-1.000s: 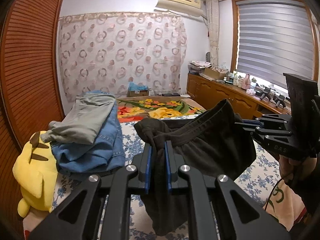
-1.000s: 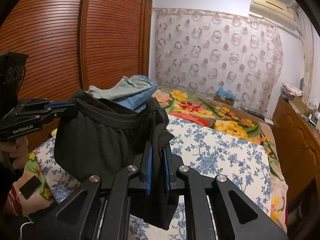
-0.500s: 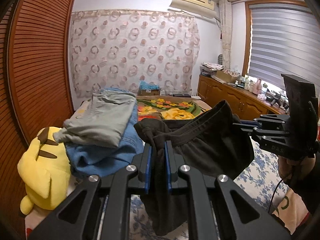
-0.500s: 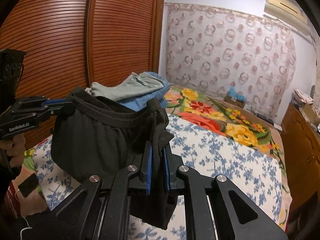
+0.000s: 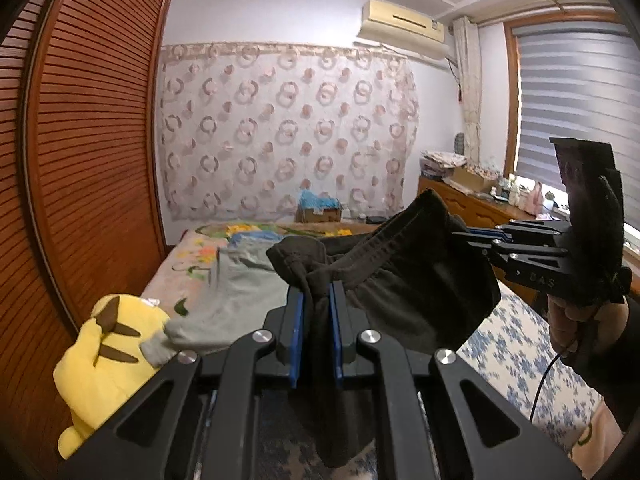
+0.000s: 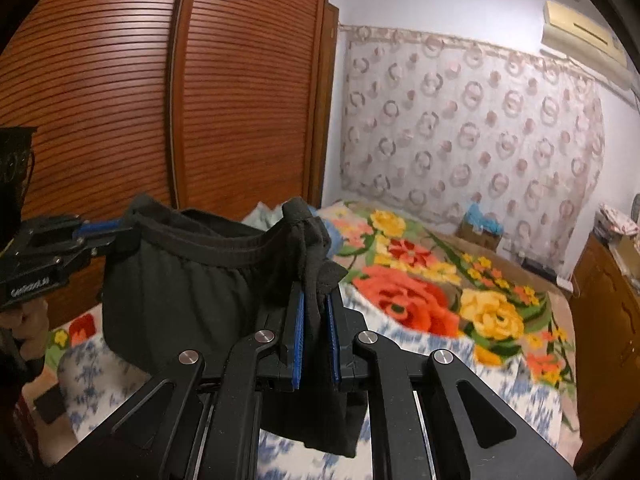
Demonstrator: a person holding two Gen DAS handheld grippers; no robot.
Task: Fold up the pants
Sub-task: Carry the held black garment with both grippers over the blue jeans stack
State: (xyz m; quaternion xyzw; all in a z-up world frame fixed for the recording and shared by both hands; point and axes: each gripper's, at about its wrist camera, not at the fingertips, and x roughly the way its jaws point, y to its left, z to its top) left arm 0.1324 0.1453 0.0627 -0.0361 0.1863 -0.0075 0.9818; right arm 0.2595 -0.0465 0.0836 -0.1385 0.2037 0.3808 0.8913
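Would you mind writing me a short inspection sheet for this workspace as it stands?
Surface: bed, floral blanket and blue-flowered sheet.
Job's things: black pants held up by the waistband between both tools.
Clutter: folded grey and blue clothes; yellow plush toy.
Grippers: left hand-held gripper and right hand-held gripper each shut on the waistband.
Cables: thin black cable hanging below the right hand.
Surroundings: wooden wardrobe, curtain, air conditioner, window blind.
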